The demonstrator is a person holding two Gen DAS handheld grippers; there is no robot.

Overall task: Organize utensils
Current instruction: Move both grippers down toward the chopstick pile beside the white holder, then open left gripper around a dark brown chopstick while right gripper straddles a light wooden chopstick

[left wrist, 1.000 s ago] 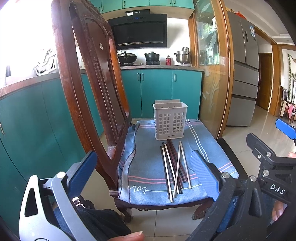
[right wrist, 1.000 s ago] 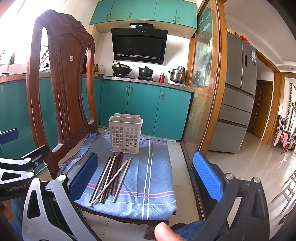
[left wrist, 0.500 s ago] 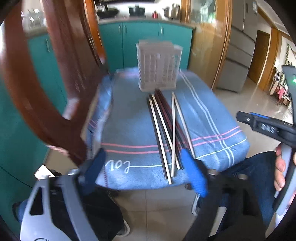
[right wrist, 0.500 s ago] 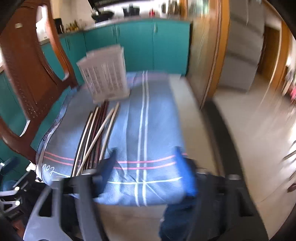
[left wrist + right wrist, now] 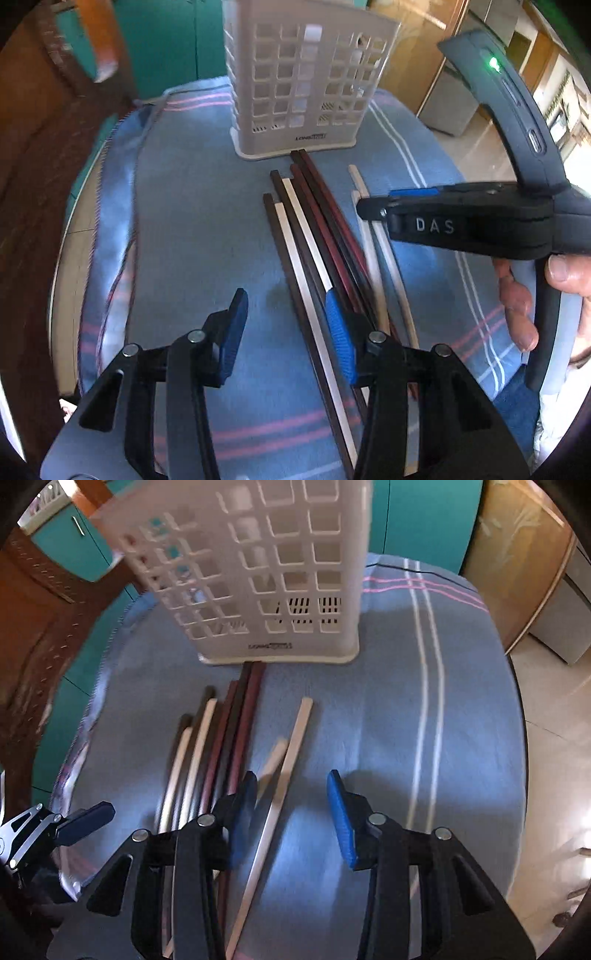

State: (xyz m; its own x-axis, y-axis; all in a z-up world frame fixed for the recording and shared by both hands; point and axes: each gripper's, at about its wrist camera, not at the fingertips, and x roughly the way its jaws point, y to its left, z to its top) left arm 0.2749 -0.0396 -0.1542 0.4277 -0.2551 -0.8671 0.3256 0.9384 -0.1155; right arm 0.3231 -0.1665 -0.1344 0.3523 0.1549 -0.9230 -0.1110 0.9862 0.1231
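Note:
Several chopsticks, dark, red-brown and pale, lie side by side on a blue cloth in front of a white slotted basket. My left gripper hovers low over their near ends, jaws closing. A dark and a pale chopstick run between its blue pads, which do not press them. In the right wrist view, my right gripper is also closing. One pale chopstick passes between its pads, untouched. The other chopsticks lie left of it, below the basket.
The cloth covers a wooden chair seat; the carved chair back rises at the left. A hand holds the right gripper's handle. Teal cabinets stand behind, and tiled floor lies off the seat's right edge.
Both grippers have come forward and down from in front of the chair to just over the chopsticks, tilting downward. Both pairs of jaws have narrowed a good deal.

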